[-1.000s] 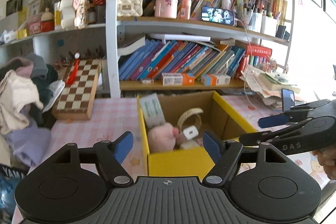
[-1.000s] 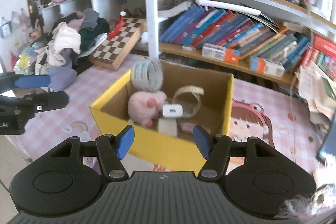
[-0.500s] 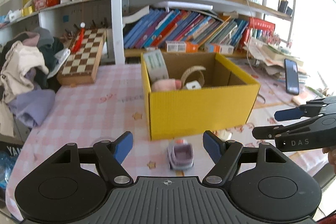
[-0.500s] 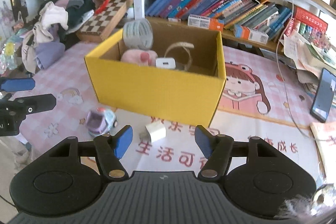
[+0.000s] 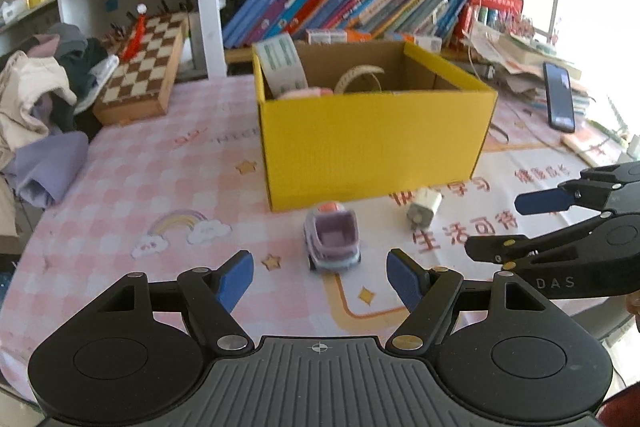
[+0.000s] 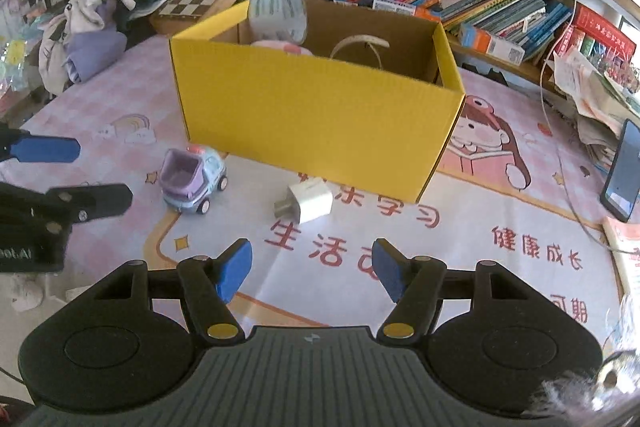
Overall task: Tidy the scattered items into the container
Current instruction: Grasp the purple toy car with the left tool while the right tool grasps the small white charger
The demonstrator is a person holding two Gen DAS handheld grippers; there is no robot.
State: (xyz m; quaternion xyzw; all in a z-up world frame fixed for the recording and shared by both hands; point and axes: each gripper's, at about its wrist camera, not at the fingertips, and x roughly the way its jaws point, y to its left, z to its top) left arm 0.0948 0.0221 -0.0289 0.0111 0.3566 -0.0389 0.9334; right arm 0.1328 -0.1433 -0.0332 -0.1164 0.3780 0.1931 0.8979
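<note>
A yellow cardboard box [image 5: 372, 143] [image 6: 316, 115] stands on the pink mat and holds a tape roll [image 6: 277, 12], a pink plush [image 5: 306, 92] and a beige band [image 5: 360, 77]. A purple toy car [image 5: 332, 241] [image 6: 192, 179] and a white charger plug [image 5: 424, 212] [image 6: 306, 205] lie on the mat in front of the box. My left gripper [image 5: 320, 281] is open and empty, just short of the car. My right gripper [image 6: 312, 269] is open and empty, just short of the plug. Each gripper shows at the edge of the other's view.
A chessboard [image 5: 142, 67] and a pile of clothes [image 5: 36, 107] lie at the left. A bookshelf [image 5: 360, 7] stands behind the box. A phone [image 5: 558, 99] and papers [image 6: 600, 99] lie at the right.
Both grippers have pulled back and down from above the box to low over the mat. The toy car and the plug have come into view in front of the box.
</note>
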